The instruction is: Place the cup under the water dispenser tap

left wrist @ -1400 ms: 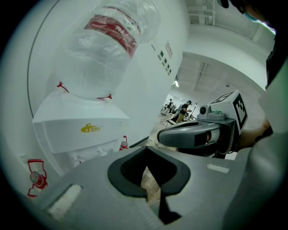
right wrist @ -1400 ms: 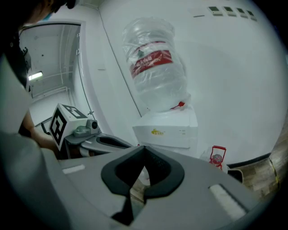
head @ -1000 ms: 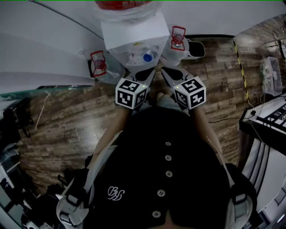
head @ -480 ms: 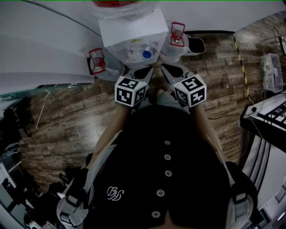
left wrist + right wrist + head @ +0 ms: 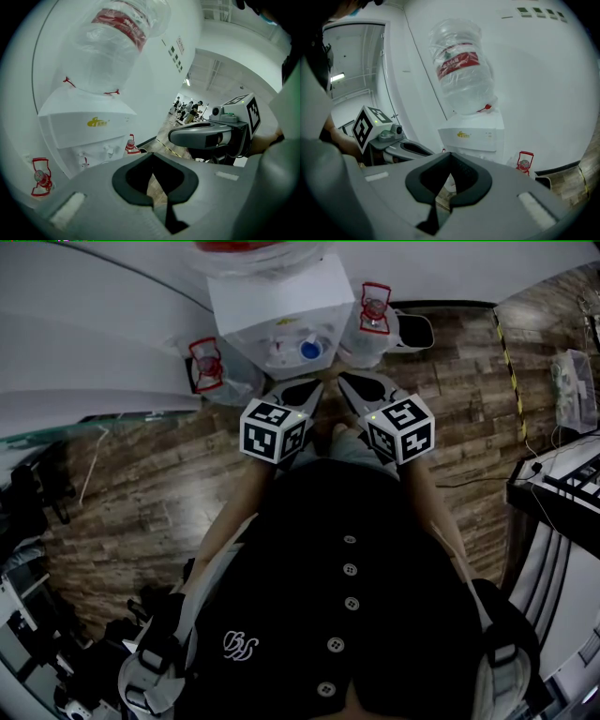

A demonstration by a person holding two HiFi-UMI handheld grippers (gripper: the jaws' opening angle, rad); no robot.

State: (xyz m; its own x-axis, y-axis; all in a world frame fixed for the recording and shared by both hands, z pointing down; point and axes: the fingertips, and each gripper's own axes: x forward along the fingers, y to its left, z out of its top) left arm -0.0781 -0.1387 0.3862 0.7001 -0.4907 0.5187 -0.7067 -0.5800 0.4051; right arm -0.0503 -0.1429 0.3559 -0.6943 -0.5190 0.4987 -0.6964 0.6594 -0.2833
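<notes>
A white water dispenser (image 5: 281, 310) with a clear bottle (image 5: 253, 251) on top stands against the wall just ahead, and its blue tap (image 5: 309, 351) faces me. My left gripper (image 5: 317, 383) and right gripper (image 5: 342, 378) hover side by side just short of it, both shut and empty. The left gripper view has the dispenser (image 5: 89, 124), its taps (image 5: 108, 151) and my left gripper (image 5: 151, 155) with jaws meeting. My right gripper (image 5: 450, 153) points at the dispenser (image 5: 476, 136). No cup is plainly visible; a small white shape behind the right jaws is unclear.
Clear bottles with red tags (image 5: 208, 367) (image 5: 375, 310) stand on either side of the dispenser. A dark tray (image 5: 412, 334) lies beside the right one. Wood-pattern floor (image 5: 141, 493) spreads below, with striped tape (image 5: 506, 362) and equipment (image 5: 562, 484) at the right.
Both grippers keep their places, still shut. Only the head view has shifted slightly, so the dispenser sits a little differently in the frame.
</notes>
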